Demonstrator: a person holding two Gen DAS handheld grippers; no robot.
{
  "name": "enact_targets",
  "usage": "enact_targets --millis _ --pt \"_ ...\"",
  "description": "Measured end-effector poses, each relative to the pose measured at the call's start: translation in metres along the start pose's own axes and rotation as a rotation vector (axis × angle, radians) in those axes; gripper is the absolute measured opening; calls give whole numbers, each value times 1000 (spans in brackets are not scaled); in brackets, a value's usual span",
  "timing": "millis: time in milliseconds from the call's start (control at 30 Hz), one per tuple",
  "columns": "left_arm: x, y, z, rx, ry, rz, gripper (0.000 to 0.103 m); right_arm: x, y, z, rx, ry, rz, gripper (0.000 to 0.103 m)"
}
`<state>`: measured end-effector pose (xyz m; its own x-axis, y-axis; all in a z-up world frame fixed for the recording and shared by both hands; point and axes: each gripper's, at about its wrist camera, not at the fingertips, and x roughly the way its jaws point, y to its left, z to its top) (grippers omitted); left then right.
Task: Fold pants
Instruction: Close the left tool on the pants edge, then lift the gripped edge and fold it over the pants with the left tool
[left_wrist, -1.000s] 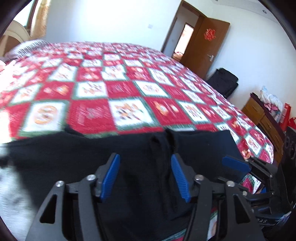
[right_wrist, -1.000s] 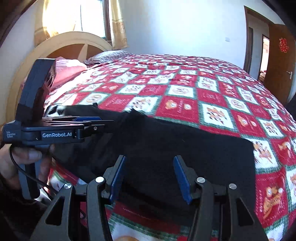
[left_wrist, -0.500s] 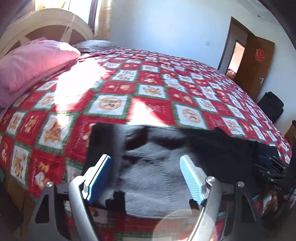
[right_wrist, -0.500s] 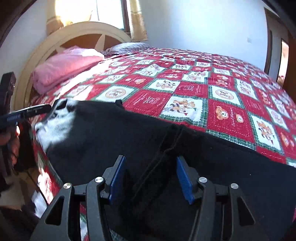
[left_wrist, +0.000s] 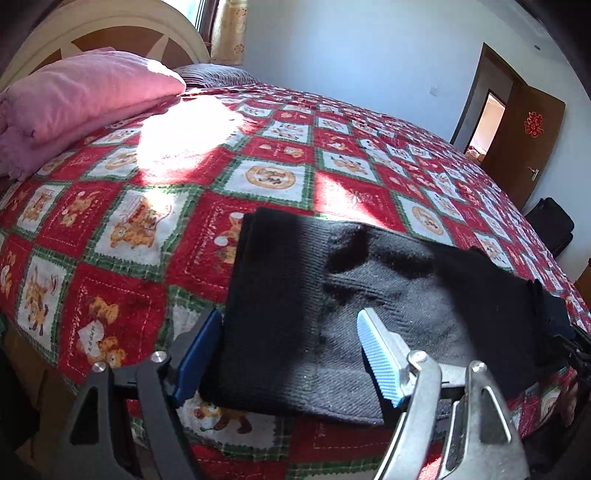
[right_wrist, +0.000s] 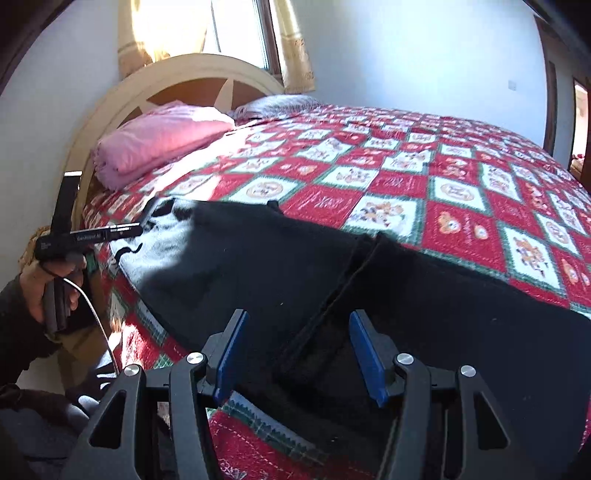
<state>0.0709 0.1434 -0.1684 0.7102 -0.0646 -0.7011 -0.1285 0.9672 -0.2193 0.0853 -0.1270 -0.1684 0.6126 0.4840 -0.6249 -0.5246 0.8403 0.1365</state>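
Note:
Black pants (left_wrist: 369, 295) lie flat along the near edge of the bed, their left end partly in sunlight. In the right wrist view the pants (right_wrist: 424, 295) stretch across the frame, with a dark seam running down the middle. My left gripper (left_wrist: 291, 354) is open, its blue pads either side of the left end of the pants, just above the cloth. My right gripper (right_wrist: 299, 354) is open over the seam near the bed's edge. The left gripper also shows in the right wrist view (right_wrist: 122, 230), held by a hand at the pants' far left end.
A red, white and green checked bedspread (left_wrist: 266, 177) covers the bed. A pink folded blanket (left_wrist: 74, 96) lies by the cream headboard (right_wrist: 177, 74). A brown door (left_wrist: 524, 140) stands open at the far right, with a black bag (left_wrist: 550, 225) below it.
My left gripper has swung left from the middle of the pants to their left end. My right gripper has shifted left to sit over the middle seam. Both stayed open.

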Motion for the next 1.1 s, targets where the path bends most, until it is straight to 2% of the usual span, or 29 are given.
enact_targets --millis 33,100,200,533,633,667,700,767,867,933,1033,1100 --pt "1 2 0 -8 -1 -2 76 -1 -2 1 11 -8 -2 58" --pt "4 9 -1 -36 10 4 63 0 -3 1 24 -7 -4 58" --pt "2 23 -1 -89 12 -31 63 3 -2 -1 22 3 -14 58" --pt "12 24 -9 -49 0 -88 65 9 1 -7 14 18 -27 59" --pt "6 20 -4 -38 -2 -86 50 10 1 -8 10 19 -39 59" --pt "4 18 -3 -27 -2 -100 32 9 1 -8 10 16 -40 59" --pt "3 15 -1 -26 5 -131 27 8 0 -7 11 12 -41 59" --pt "2 10 1 -27 6 -110 27 7 -1 -7 14 6 -46 59" --pt "8 13 0 -48 26 -128 27 7 -4 -7 26 7 -51 59" --pt "10 24 -2 -109 21 -171 28 6 -6 -6 32 5 -58 59" --pt "7 24 -2 -110 5 -199 27 3 -8 -4 33 -6 -68 59" --pt "0 27 1 -149 -32 -267 26 -2 -9 -2 33 -17 -75 59"
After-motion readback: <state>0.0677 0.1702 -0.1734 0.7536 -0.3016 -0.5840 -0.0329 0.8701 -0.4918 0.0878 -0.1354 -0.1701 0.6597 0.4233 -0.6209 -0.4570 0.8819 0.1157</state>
